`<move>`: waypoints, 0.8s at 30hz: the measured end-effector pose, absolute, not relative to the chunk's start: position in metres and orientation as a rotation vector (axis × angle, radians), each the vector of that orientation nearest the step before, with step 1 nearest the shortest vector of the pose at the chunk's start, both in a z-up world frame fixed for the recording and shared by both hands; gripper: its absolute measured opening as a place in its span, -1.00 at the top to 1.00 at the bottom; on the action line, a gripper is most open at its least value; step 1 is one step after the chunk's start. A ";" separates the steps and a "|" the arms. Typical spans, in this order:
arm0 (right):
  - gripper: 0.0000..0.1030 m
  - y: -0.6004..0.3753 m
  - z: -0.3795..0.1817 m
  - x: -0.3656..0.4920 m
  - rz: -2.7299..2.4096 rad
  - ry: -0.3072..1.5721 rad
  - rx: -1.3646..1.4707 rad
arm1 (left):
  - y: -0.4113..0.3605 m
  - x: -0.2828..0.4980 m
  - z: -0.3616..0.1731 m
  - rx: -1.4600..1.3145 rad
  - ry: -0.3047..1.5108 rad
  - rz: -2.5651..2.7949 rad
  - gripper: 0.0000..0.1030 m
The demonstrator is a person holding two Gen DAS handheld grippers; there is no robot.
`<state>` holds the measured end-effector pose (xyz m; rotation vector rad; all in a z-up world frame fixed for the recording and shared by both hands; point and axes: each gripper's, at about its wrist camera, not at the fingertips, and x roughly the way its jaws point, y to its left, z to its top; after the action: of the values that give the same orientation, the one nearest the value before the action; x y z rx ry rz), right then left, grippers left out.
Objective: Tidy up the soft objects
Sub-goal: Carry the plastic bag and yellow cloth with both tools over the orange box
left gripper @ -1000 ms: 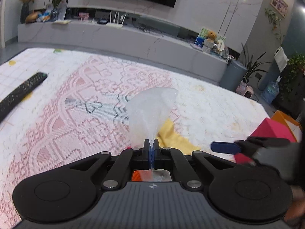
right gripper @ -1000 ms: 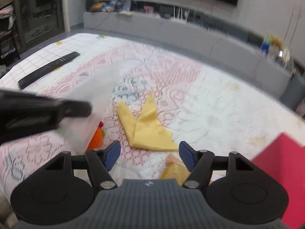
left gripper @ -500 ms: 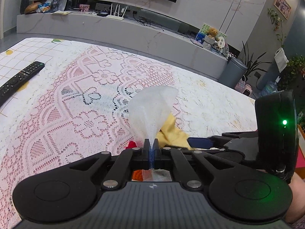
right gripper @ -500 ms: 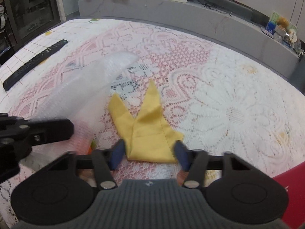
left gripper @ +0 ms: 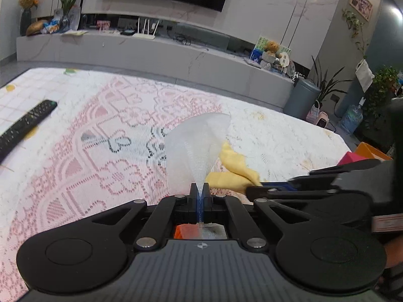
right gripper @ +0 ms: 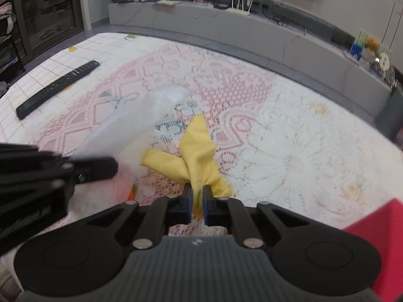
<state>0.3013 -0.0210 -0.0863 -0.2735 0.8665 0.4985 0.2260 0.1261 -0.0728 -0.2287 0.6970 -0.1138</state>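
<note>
My left gripper (left gripper: 199, 188) is shut on the edge of a translucent white mesh bag (left gripper: 199, 141), which fans upward from the jaws; the bag also shows in the right wrist view (right gripper: 141, 120). Something orange (left gripper: 185, 231) lies under the left gripper. My right gripper (right gripper: 197, 193) is shut on a yellow cloth (right gripper: 199, 151), bunched and lifted off the lace tablecloth (right gripper: 289, 138). The cloth shows in the left wrist view (left gripper: 234, 168), with the right gripper's fingers (left gripper: 289, 188) at it.
A black remote control (right gripper: 58, 88) lies at the far left of the table, also in the left wrist view (left gripper: 22, 128). A red box (right gripper: 382, 241) stands at the right edge. A grey TV bench (left gripper: 151, 52) runs behind the table.
My right gripper moved forward onto the yellow cloth and shut on it, bunching and lifting it. My left gripper kept hold of the mesh bag.
</note>
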 end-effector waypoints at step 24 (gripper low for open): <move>0.88 -0.119 -0.029 0.159 0.595 1.030 -0.229 | 0.042 0.128 -0.029 0.198 0.966 -0.302 0.99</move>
<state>0.1591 -0.1192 -0.0288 -0.2290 1.0299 0.5951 0.1277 0.0415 -0.0291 0.1979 0.9659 -0.3021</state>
